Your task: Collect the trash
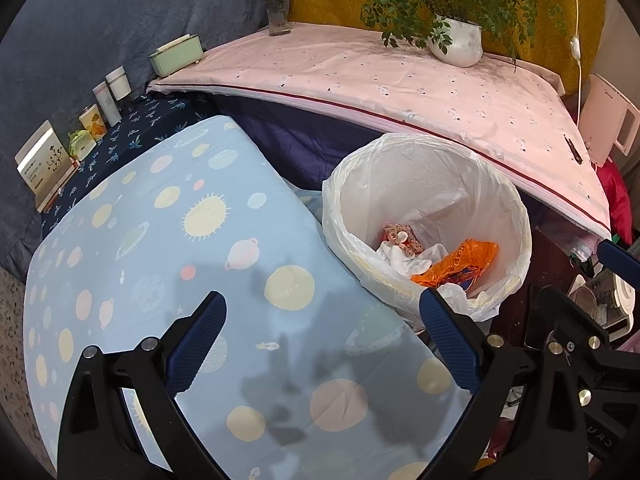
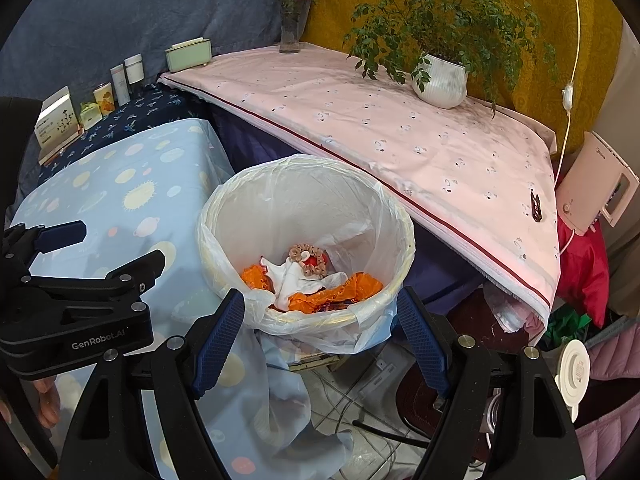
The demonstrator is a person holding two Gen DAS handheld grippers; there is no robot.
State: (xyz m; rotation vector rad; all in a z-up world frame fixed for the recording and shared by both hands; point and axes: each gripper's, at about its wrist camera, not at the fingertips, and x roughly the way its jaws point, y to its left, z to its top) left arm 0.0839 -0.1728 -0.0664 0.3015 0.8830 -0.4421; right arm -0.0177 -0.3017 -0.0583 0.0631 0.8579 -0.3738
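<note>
While both grippers hang with jaws wide and holding nothing, the left gripper (image 1: 322,336) is over the blue planet-print cloth (image 1: 168,240) and the right gripper (image 2: 320,330) is just before the bin (image 2: 306,240). Orange wrapper (image 2: 340,294) and white tissue (image 2: 288,280) lie inside (on its liner). Beyond, a potted plant (image 2: 440,80) stands on the pink-covered surface (image 2: 400,128).

Box (image 1: 46,164) print too small for us to read. Orange wrapper (image 2: 336,294) partly buried under white scraps (image 2: 288,278). Bin (image 2: 404,240) base hidden from us.
</note>
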